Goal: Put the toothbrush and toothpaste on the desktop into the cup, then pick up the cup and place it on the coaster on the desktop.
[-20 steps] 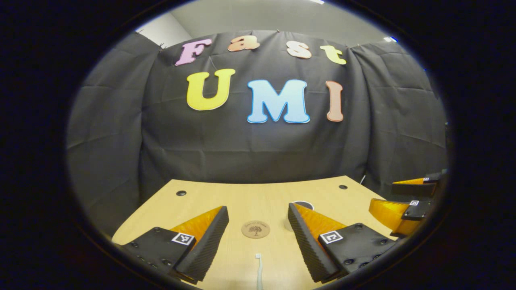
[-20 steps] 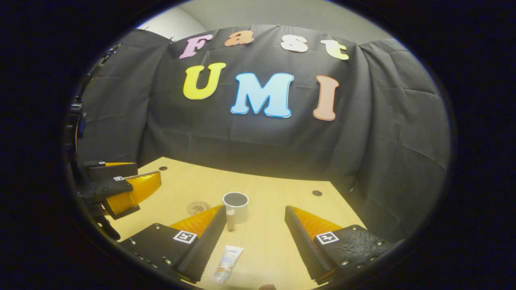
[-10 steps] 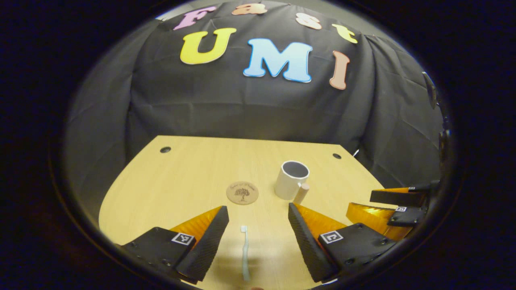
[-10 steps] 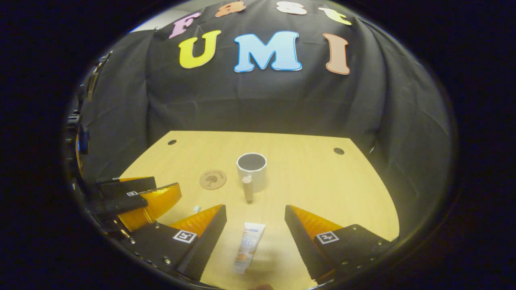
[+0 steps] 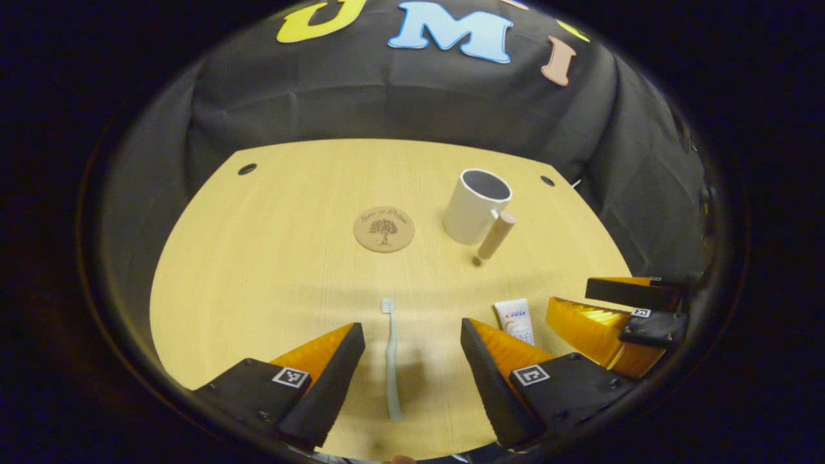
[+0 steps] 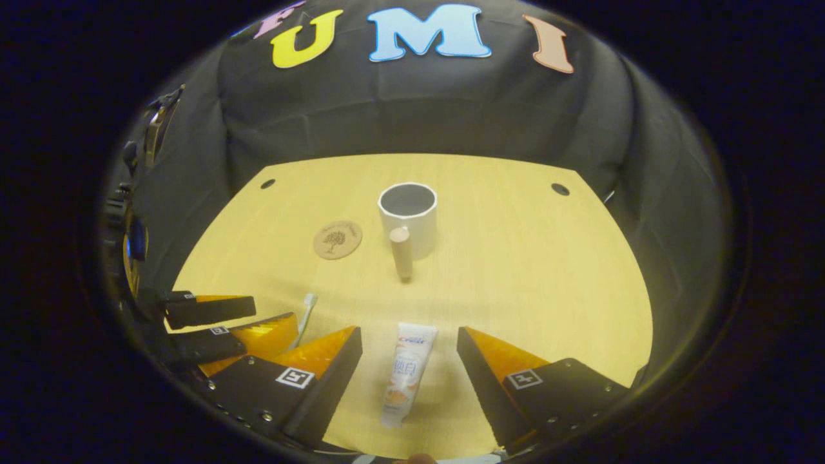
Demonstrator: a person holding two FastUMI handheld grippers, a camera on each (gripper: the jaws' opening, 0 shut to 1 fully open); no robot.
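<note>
A pale toothbrush (image 5: pixel 390 361) lies flat on the wooden desktop (image 5: pixel 258 270), lengthwise between the fingers of my left gripper (image 5: pixel 410 324), which hovers open above it. The toothpaste tube (image 6: pixel 406 374) lies the same way under my open right gripper (image 6: pixel 407 330). The white cup (image 5: pixel 474 206) (image 6: pixel 409 219) stands upright and empty at mid-table, its wooden handle (image 6: pixel 401 251) towards me. Left of it lies the round cork coaster (image 5: pixel 383 229) (image 6: pixel 337 239). The toothpaste (image 5: pixel 515 319) and right gripper (image 5: pixel 570 293) also appear in the left gripper view; the brush head (image 6: pixel 308 309) and left gripper (image 6: pixel 274 310) appear in the right gripper view.
Black cloth walls close in the desktop (image 6: pixel 548 270) at the back and sides. Small round holes (image 5: pixel 247 169) (image 6: pixel 560 189) sit near the far corners. Bare wood lies between the coaster, the cup and the two items at the front.
Both views have tipped downwards over the table. More desktop shows, and the toothbrush and the toothpaste now lie fully between each gripper's open fingers. Nothing on the table has moved.
</note>
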